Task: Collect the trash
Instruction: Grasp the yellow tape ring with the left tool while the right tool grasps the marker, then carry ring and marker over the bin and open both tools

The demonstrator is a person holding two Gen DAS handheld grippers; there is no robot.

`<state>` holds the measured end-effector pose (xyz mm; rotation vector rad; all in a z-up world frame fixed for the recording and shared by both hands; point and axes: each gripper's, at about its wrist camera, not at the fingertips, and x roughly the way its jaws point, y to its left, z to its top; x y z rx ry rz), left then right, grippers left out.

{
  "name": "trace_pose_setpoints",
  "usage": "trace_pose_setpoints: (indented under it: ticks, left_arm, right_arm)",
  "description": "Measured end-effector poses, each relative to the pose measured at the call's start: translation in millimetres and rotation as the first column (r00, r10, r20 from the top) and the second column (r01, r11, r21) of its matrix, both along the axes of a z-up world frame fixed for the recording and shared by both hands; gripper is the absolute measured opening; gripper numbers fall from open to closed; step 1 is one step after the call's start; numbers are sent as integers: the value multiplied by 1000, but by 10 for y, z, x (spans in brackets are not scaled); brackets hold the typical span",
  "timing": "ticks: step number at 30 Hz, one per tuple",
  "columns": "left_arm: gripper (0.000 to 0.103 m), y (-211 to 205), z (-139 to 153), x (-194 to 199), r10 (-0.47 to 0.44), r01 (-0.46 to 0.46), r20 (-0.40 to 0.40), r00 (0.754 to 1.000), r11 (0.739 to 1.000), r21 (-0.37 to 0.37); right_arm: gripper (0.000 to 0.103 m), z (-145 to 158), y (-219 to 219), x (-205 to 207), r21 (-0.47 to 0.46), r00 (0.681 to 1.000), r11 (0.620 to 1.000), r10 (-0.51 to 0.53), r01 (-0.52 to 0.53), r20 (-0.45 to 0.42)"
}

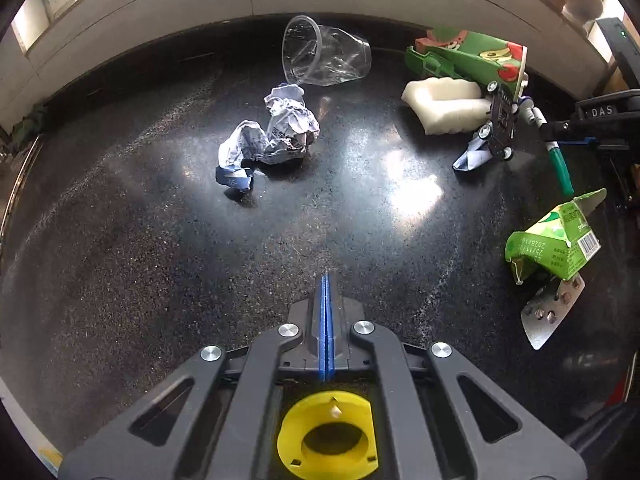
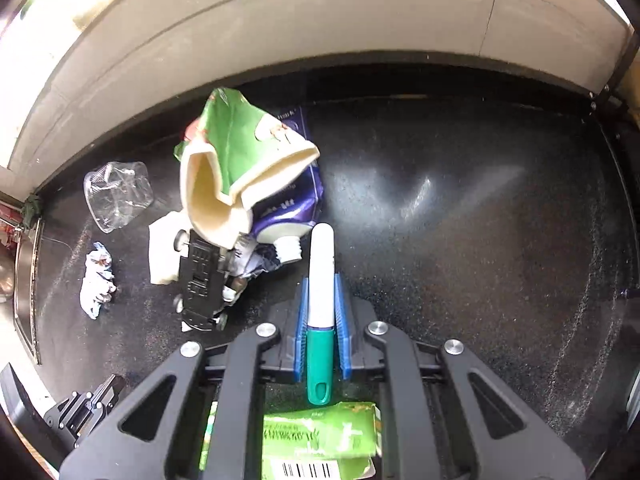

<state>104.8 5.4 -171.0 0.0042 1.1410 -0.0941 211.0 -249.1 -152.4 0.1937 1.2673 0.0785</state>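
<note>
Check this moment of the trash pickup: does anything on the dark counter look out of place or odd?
Yes. A black toy car stands propped on end against a white foam block, underside showing, amid the litter. The clear plastic cup lies tipped on its side. The right hand-held gripper is shut on a white and green marker, not obvious trash.

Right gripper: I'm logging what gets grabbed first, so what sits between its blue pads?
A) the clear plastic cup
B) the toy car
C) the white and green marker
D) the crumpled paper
C: in the right wrist view the right gripper has its blue pads closed against the white and green marker; the other three lie off to the left.
</note>
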Motion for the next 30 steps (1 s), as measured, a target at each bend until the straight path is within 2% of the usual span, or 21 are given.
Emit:
trace_pose_setpoints:
  ticks: [7,10,12,13,14,16,18,22,23,24,25,26,30]
  left_arm:
    - [0,140,420,-19,43,-39,81,996,998,-50]
    - [0,247,503,-148,38,-35,44,998,997,-75]
    - [3,263,508,-310,13,-11,49,999,999,-45]
    - [13,257,501,-413,1,0,53,999,1000,-23]
    - [43,236,474,-506,-17,18,53,998,1000,-17]
    - [93,166,411,-709,-53,52,64,997,999,12]
    - [93,96,333,-888,-85,80,90,992,995,51]
    - [91,-22,6,-1065,-119,116,48,992,991,64]
    - [79,-38,-67,-1087,-123,120,43,991,990,70]
    - [71,-48,-135,-1103,-126,124,31,991,989,76]
    - [59,-46,-123,-1136,-125,120,76,989,990,70]
    - [54,-50,-121,-1140,-125,119,85,989,990,70]
    - [54,-76,-15,-1123,-105,98,93,990,993,70]
  right_arm:
    - [14,632,78,-281,-11,986,999,50,-49,161]
    - [14,790,98,-450,-11,977,997,79,-79,199]
    - [14,869,75,-561,-7,974,995,94,-95,208]
    - [14,874,75,-609,-1,974,995,95,-97,207]
    - [14,864,68,-680,8,975,995,95,-98,202]
    - [14,845,36,-814,19,978,995,94,-99,186]
    - [14,810,29,-934,21,981,995,96,-101,170]
    - [14,814,-27,-1234,17,982,994,109,-112,152]
    - [14,818,-27,-1297,12,982,993,114,-117,153]
    - [14,828,-30,-1346,6,981,993,118,-121,154]
    - [14,839,-30,-1388,1,980,992,123,-124,155]
    - [14,853,-35,-1426,-2,980,992,125,-126,157]
    - [14,894,-4,-1562,-21,974,987,160,-158,159]
